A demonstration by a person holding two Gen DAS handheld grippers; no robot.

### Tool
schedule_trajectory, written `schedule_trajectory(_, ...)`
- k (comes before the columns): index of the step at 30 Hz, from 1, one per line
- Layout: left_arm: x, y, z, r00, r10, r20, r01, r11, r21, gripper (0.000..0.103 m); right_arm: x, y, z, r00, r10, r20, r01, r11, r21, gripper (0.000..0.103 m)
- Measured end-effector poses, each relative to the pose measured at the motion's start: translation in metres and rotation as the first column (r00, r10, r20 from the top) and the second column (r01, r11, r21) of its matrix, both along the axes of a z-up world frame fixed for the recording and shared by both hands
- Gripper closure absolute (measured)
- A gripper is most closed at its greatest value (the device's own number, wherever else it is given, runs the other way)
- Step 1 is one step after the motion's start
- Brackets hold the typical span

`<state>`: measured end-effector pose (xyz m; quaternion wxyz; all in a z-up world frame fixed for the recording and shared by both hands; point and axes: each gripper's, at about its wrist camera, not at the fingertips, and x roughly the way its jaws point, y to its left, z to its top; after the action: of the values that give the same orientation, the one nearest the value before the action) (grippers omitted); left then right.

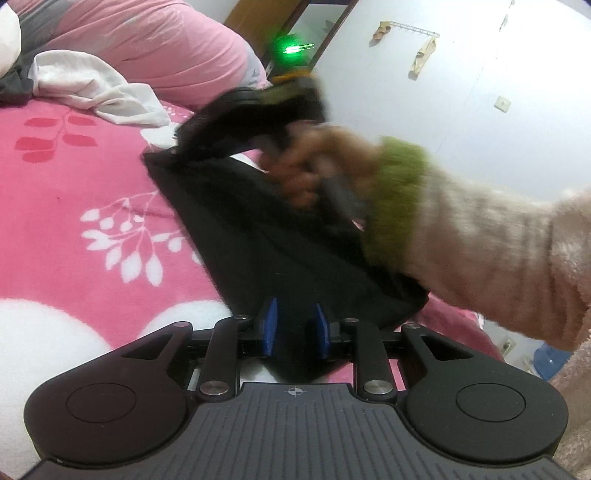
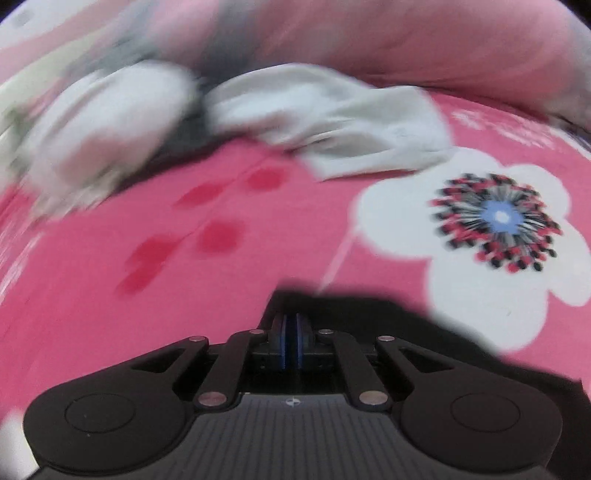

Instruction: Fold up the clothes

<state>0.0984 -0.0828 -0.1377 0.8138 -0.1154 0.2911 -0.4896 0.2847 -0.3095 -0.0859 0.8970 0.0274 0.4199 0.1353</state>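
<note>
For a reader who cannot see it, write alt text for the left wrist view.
The left gripper pinches one end of a black garment stretched over a pink floral blanket. The right gripper, blurred, grips its far end; a white garment lies behind.

A home bedroom: a pink flowered blanket point(image 1: 74, 221), a pink pillow point(image 1: 155, 40) and wall hooks point(image 1: 410, 29).

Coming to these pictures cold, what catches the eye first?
A black garment stretched over the bright pink flowered blanket, one end pinched in the left gripper, the far end in the right gripper, with a hand and green-cuffed fuzzy sleeve blurred at the right. Beyond lie a crumpled white cloth and a pink pillow.
</note>
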Motion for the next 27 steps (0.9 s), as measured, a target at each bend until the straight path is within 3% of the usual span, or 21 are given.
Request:
schedule_trajectory(4,0.0,0.0,0.0,1.0,-0.002,-0.004,0.001,1.0,-0.005,0.08,0.016,-0.036,0.005,0.974,-0.225,0.01,0.224,0.972,0.066,0.099)
schedule_trajectory(9,0.002,0.002,-0.001,1.0,-0.007,-0.017,0.007,1.0,-0.022,0.08,-0.047,-0.076,0.04,0.972,-0.234,0.033,0.223,0.954,0.202,0.096)
schedule_trajectory(10,0.003,0.002,-0.001,1.0,-0.008,-0.019,0.007,1.0,-0.024,0.079,-0.063,-0.083,0.045,0.975,-0.22,0.031,0.208,0.952,0.224,0.092)
schedule_trajectory(12,0.003,0.002,-0.001,1.0,-0.009,-0.019,0.009,1.0,-0.026,0.079,-0.086,-0.096,0.042,0.979,-0.202,-0.01,0.198,0.948,0.249,0.062)
schedule_trajectory(13,0.003,0.002,-0.001,1.0,-0.009,-0.019,0.009,1.0,-0.026,0.079,-0.094,-0.102,0.036,0.977,-0.208,-0.04,0.212,0.945,0.249,0.062)
schedule_trajectory(14,0.003,0.002,-0.001,1.0,-0.009,-0.019,0.009,1.0,-0.026,0.079,-0.099,-0.11,0.027,0.971,-0.233,-0.06,0.24,0.943,0.232,0.063)
schedule_trajectory(16,0.003,0.002,0.0,1.0,-0.009,-0.019,0.009,1.0,-0.025,0.079,-0.109,-0.134,0.012,0.947,-0.318,-0.05,0.322,0.929,0.18,0.077)
schedule_trajectory(17,0.003,0.002,0.0,1.0,-0.009,-0.02,0.009,1.0,-0.024,0.079,-0.115,-0.149,0.006,0.93,-0.367,-0.03,0.367,0.915,0.17,0.099)
schedule_trajectory(20,0.003,0.002,0.0,1.0,-0.009,-0.021,0.009,1.0,-0.023,0.079,-0.133,-0.187,0.013,0.826,-0.563,0.023,0.543,0.807,0.235,0.099)
schedule_trajectory(23,0.003,0.002,0.0,1.0,-0.009,-0.024,0.009,1.0,-0.025,0.079,-0.136,-0.185,0.027,0.828,-0.554,0.089,0.525,0.821,0.222,0.098)
schedule_trajectory(24,0.004,0.002,-0.001,1.0,-0.01,-0.027,0.009,1.0,-0.027,0.079,-0.138,-0.178,0.031,0.86,-0.501,0.094,0.462,0.844,0.272,0.098)
schedule_trajectory(27,0.005,0.003,-0.001,0.999,-0.009,-0.035,0.008,1.0,-0.028,0.079,-0.134,-0.147,0.027,0.935,-0.341,0.102,0.306,0.916,0.257,0.098)
